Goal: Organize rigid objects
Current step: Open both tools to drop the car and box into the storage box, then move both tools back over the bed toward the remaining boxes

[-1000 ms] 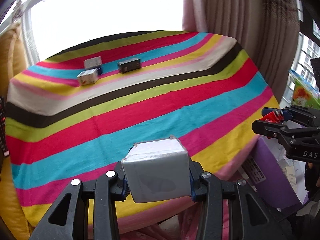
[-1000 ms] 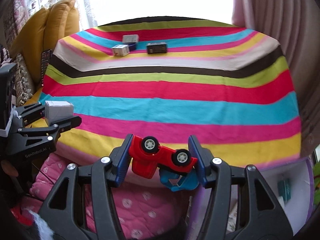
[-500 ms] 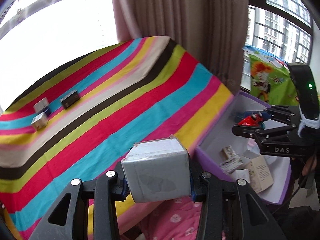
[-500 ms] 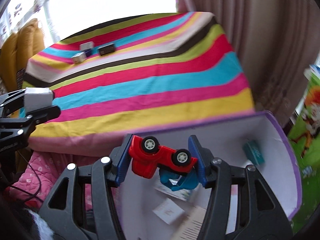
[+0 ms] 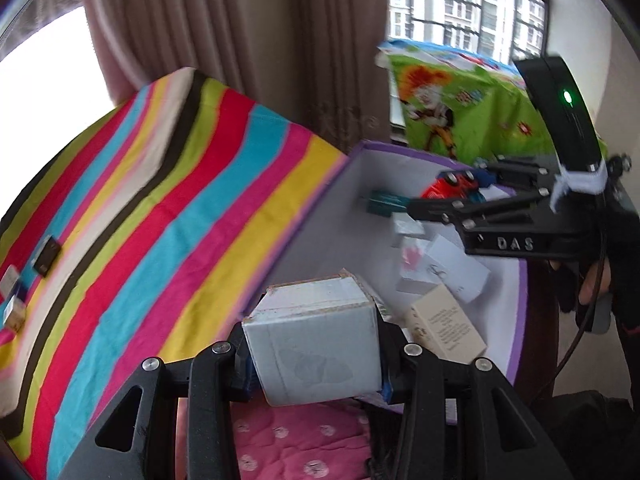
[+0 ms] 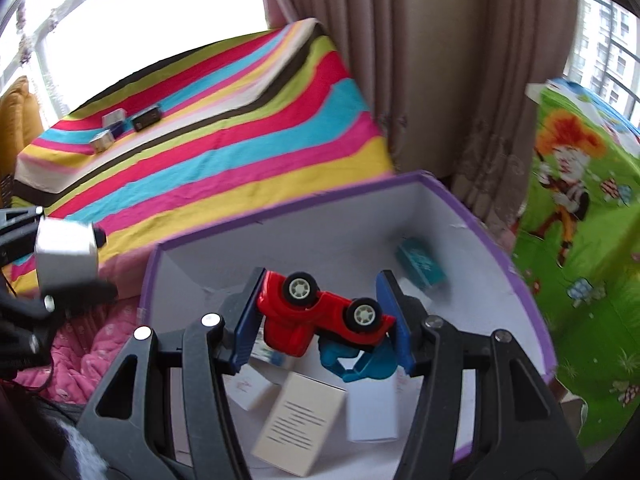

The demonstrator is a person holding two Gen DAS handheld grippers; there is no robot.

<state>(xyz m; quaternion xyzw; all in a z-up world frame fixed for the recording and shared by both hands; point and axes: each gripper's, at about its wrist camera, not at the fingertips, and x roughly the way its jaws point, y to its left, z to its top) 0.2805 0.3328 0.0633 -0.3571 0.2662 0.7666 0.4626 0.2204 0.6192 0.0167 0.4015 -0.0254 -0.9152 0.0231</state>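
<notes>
Red toy car [image 6: 324,316] sits clamped in the right gripper [image 6: 320,320] above the purple box [image 6: 472,224]; the left gripper [image 5: 316,350] clamps a white carton [image 5: 316,340].

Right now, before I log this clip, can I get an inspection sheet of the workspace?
Surface: striped multicolour cloth covering a table.
Job's things: white cardboard box and upside-down red toy car held in the grippers; purple-rimmed storage box beside the table, holding a teal carton and several pale cartons.
Clutter: three small boxes on the cloth's far end.
Grippers: left gripper shut on the white box near the bin's edge; right gripper shut on the car, above the bin.
Cables: black cable by the right handle.
Surroundings: brown curtain, green cartoon mat, pink quilt.
</notes>
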